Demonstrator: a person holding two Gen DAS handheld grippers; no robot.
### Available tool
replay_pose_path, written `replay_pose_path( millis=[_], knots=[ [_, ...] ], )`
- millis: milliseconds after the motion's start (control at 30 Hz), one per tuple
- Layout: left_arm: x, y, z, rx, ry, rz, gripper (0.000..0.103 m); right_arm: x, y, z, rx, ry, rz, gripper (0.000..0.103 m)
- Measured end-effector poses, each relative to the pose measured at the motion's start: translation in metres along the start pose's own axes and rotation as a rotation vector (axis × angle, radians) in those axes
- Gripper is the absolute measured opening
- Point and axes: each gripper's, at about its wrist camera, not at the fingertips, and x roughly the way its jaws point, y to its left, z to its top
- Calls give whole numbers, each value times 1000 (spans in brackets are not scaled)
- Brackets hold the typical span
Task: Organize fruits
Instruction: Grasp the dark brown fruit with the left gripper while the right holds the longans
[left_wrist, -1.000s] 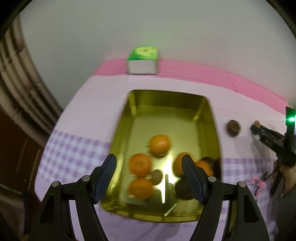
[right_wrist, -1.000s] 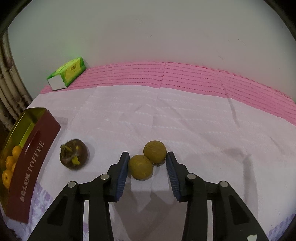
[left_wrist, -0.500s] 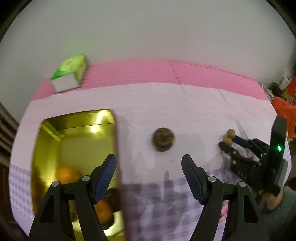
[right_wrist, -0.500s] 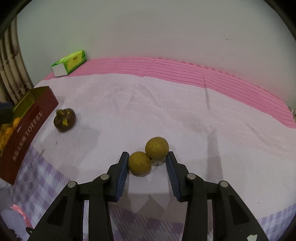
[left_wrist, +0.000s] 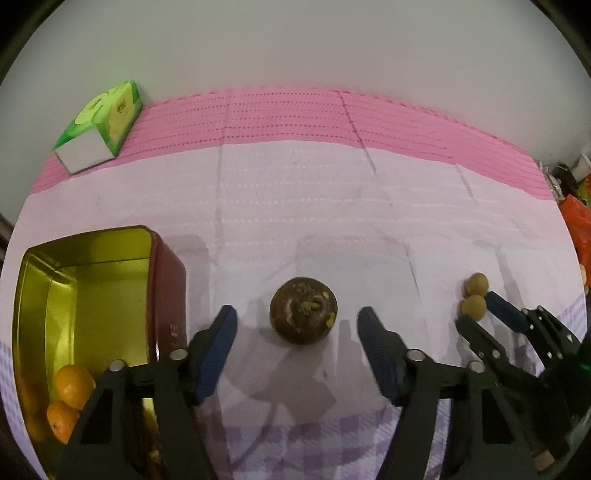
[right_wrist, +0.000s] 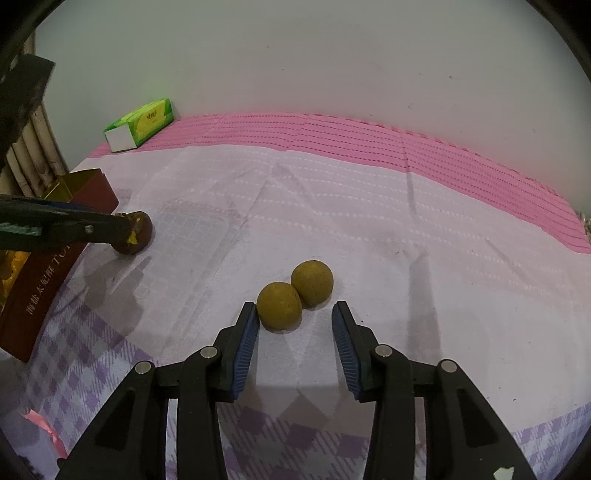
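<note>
A dark brown mangosteen (left_wrist: 303, 316) lies on the cloth just ahead of my open left gripper (left_wrist: 297, 321), between its fingertips. It also shows in the right wrist view (right_wrist: 137, 236). A gold tin with red sides (left_wrist: 162, 280) stands to its left and holds several oranges (left_wrist: 72, 384). Two small yellow-brown round fruits (right_wrist: 279, 304) (right_wrist: 312, 282) touch each other. My open right gripper (right_wrist: 295, 314) is at them, its left pad against the nearer one. They show in the left wrist view (left_wrist: 474, 304) too.
A green tissue box (left_wrist: 101, 125) lies at the back left on the pink mat. The red tin side (right_wrist: 44, 288) reads TOFFEE. A wall stands behind the table. A pink ribbon (right_wrist: 40, 424) lies on the checked cloth.
My left gripper has swung right, from over the tin to the mangosteen, which now sits between its fingertips. The right gripper has stayed at the two small fruits.
</note>
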Motion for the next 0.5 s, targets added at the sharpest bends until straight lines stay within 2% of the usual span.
replay_pose_path(
  millis=[233,333,500],
  knots=[
    [16,-6,4,6,28,3,55,-1,0,0,3,-1,2,40],
    [22,-6,3,0,39,4,44,-1,0,0,2,-1,2,40],
    [22,-9,0,-5,28,9,44,-1,0,0,2,-1,1,40]
  ],
)
